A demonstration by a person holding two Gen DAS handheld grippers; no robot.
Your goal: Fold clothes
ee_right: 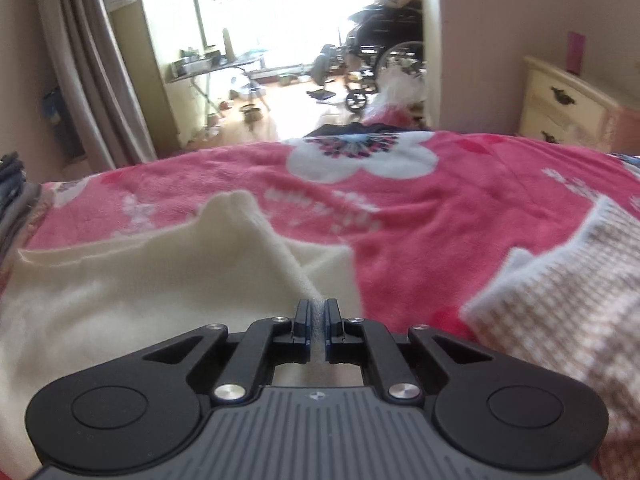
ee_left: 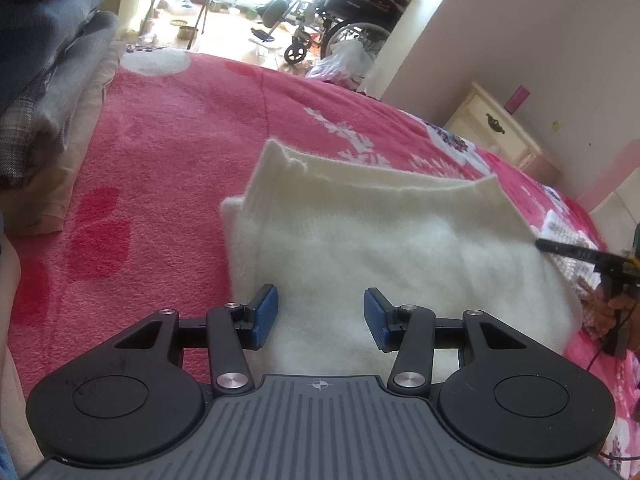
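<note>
A cream fleece garment (ee_left: 384, 240) lies folded on the pink flowered blanket (ee_left: 168, 152). My left gripper (ee_left: 320, 314) is open just above the garment's near edge, its blue pads (ee_left: 266, 312) apart and empty. My right gripper (ee_right: 317, 320) is shut on a raised fold of the same cream garment (ee_right: 140, 292), which ridges up from the jaws towards a peaked corner. In the left wrist view the right gripper (ee_left: 576, 252) shows at the garment's right edge, too small to read.
A stack of folded grey and blue clothes (ee_left: 44, 60) stands at the left. A pink-and-white knitted garment (ee_right: 560, 300) lies at the right. A cream nightstand (ee_right: 568, 104) stands by the wall. A wheelchair (ee_right: 384, 52) and a folding table (ee_right: 216, 68) are beyond the bed.
</note>
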